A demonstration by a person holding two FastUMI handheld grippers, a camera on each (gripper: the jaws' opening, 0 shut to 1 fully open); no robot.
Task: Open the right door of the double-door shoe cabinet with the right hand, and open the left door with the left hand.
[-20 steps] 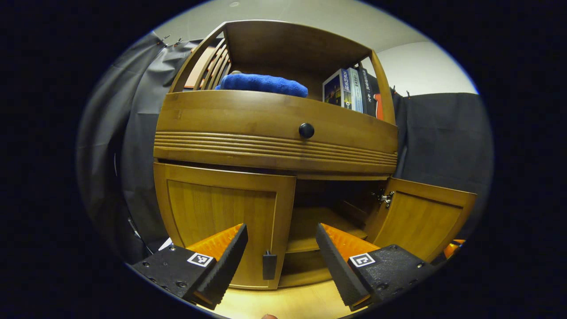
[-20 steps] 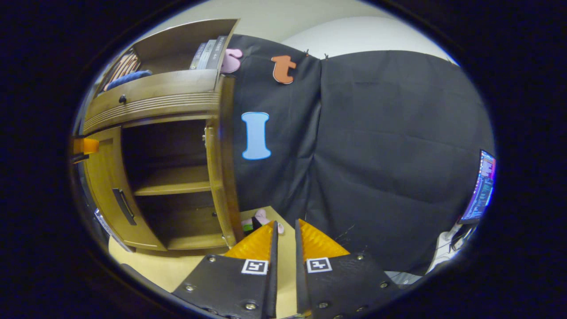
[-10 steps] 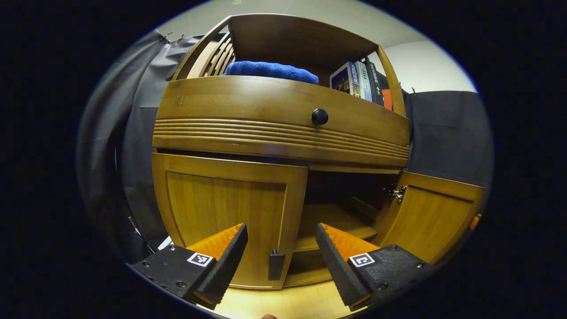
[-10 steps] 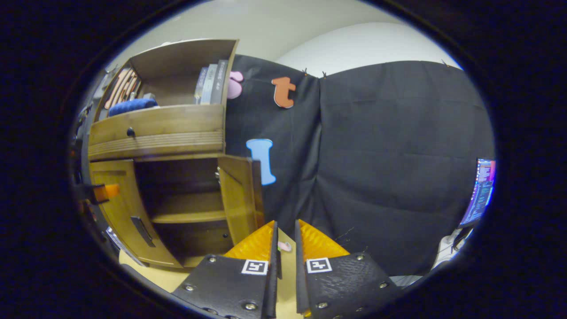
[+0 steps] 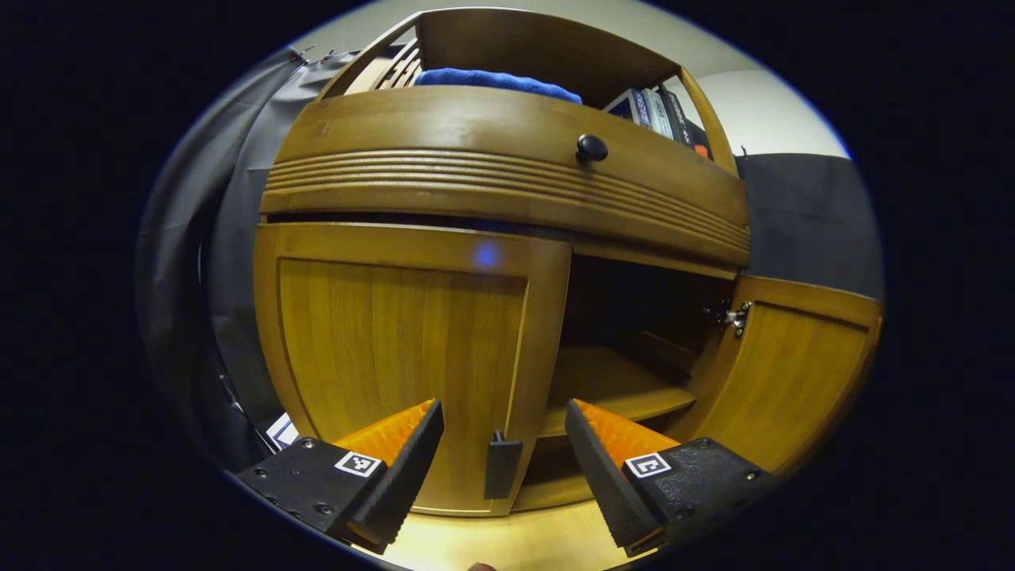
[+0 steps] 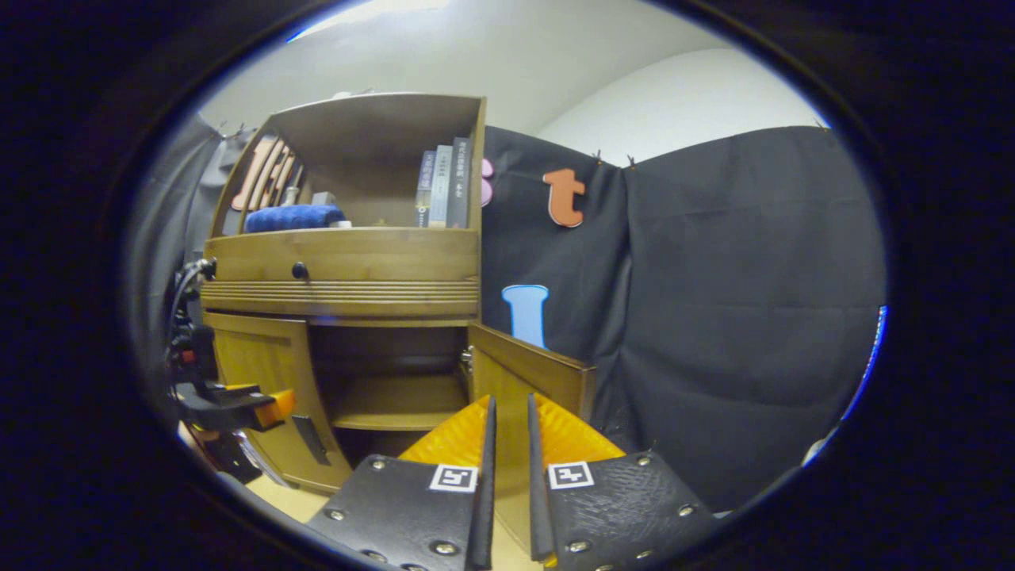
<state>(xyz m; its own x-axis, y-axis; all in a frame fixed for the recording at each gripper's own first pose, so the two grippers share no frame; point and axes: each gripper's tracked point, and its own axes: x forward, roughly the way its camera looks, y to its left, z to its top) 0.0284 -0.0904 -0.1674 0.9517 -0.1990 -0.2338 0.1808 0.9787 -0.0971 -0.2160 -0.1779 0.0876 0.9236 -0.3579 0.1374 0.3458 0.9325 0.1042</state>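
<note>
Now we've got the left gripper (image 5: 501,432) w/ fingers apart, straddling the handle (image 5: 502,468) of the closed left door (image 5: 396,349). Right door (image 5: 793,373) hangs open; right gripper (image 6: 507,444) nearly together, holding nothing, near it.

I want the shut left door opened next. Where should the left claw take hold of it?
Grip the dark handle low on the left door, by its inner edge. It stands out as an upright bar, so come straight from the front with the open left claw, one finger on each side.
</note>
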